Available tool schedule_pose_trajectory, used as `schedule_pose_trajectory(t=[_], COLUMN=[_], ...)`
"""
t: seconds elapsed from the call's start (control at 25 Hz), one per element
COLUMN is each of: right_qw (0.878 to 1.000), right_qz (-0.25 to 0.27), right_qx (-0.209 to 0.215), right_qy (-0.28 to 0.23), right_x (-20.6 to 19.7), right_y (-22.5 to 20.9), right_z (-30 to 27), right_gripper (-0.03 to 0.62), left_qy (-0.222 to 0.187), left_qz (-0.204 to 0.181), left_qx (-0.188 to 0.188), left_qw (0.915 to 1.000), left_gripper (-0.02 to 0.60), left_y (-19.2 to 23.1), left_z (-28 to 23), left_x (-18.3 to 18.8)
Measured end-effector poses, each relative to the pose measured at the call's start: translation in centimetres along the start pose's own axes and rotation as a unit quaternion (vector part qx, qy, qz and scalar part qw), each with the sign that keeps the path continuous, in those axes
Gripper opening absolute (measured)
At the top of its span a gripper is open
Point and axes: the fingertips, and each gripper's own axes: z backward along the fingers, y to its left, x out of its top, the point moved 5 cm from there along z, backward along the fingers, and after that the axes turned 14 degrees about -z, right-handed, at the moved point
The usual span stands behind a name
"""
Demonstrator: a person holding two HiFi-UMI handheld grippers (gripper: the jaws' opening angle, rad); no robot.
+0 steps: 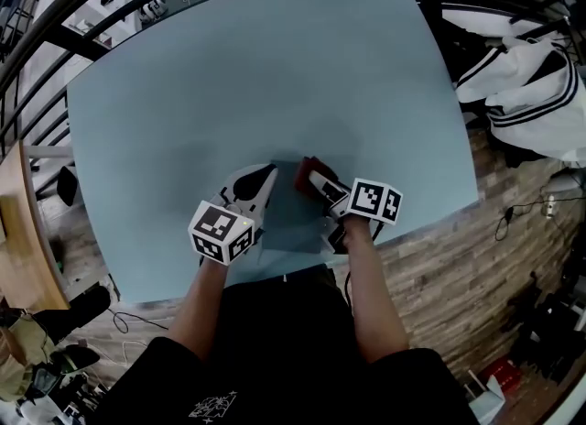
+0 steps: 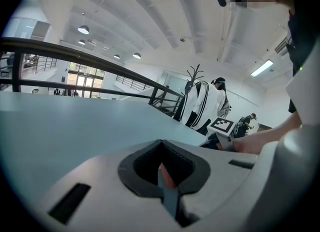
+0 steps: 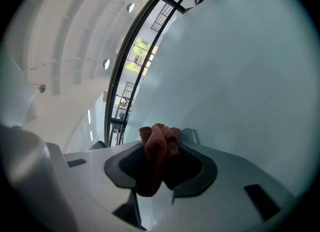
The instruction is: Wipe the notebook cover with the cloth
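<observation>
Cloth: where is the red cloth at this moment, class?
The red cloth is clamped in the jaws of the right gripper; in the head view it sits near the table's near edge, just right of the left gripper.

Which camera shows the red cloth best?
The right gripper view: the red cloth sits big and close, pinched in the right claw. The head view shows only a small red bit. The left gripper view doesn't show it.

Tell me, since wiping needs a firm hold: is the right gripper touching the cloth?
Touching. The right gripper view shows the red cloth pinched between the jaws of the right gripper, with its bunched end sticking out past them.
</observation>
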Motion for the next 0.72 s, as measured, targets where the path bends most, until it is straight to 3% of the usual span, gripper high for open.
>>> schedule_pose_trajectory(t=[0.72], right_qw=[0.999], right_qz=[-0.024], right_qx=[-0.004], right_qy=[-0.049], right_x=[1.8], right_y=[-2.9], right_z=[5.0], right_gripper=[0.143], left_qy=[-0.004], left_qz=[-0.008], left_qx=[-0.017], left_qw=[0.9998], left_gripper=[-0.009], left_y=[-2.0], left_z=[-1.2], left_x=[0.6])
